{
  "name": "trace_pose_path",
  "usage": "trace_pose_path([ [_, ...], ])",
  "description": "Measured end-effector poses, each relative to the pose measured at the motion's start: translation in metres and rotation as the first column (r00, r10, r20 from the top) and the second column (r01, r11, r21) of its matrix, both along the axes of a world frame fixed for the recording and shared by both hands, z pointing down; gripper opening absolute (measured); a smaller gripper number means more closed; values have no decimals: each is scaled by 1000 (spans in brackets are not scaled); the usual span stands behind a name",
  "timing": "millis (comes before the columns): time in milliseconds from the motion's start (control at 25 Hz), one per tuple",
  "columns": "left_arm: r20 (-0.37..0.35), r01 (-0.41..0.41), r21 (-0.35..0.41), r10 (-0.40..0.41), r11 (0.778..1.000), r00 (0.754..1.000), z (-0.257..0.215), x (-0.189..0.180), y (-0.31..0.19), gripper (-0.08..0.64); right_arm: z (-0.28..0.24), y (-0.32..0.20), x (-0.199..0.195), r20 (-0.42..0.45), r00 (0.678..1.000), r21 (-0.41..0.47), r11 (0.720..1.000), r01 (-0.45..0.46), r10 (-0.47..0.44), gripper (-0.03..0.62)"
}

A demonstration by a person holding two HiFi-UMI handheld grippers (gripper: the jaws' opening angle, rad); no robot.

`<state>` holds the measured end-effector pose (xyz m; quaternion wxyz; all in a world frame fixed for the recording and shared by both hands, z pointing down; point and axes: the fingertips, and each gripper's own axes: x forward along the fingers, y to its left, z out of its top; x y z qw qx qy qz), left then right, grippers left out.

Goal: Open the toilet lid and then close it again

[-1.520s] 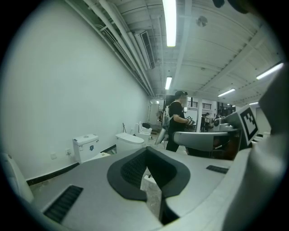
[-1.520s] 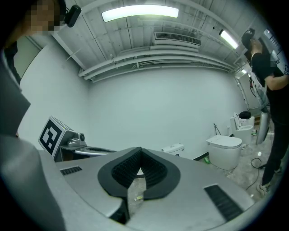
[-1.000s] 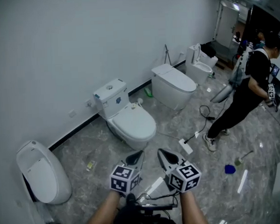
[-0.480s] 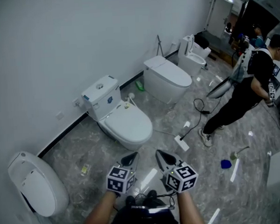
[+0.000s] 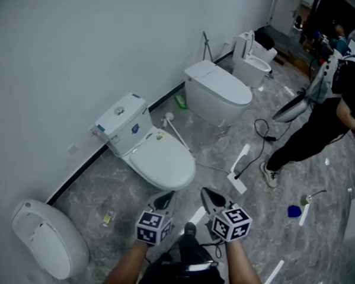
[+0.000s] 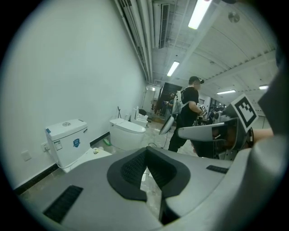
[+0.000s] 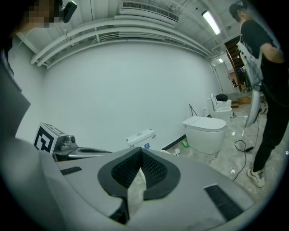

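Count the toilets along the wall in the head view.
4: egg-shaped toilet at lower left, tanked toilet at centre, tankless toilet beyond it, far toilet with lid raised. Others may be hidden.

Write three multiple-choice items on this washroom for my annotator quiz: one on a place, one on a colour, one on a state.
1. Where does the toilet with a tank stand?
A. Out in a doorway
B. Against the wall, just ahead of the left gripper and right gripper
C. On a shelf

2. What colour is the sticker on its tank?
A. Blue
B. Red
C. Yellow

3. How is its lid?
A. Raised against the tank
B. Taken off
C. Down over the bowl

Answers:
1 B: the head view shows it backed to the wall, just beyond both gripper tips.
2 A: the left gripper view shows a blue badge on the tank's front.
3 C: the lid lies flat, and no bowl opening shows.
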<state>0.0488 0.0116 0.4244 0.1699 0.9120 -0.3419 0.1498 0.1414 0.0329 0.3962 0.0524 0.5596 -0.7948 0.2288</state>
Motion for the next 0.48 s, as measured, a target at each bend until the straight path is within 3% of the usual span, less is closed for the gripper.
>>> trace_pose_path([
  [480,78,69,-58,-65,996,995,85,51,-78,6,106,-94,70,52,998,-124,991,39,-32,11],
])
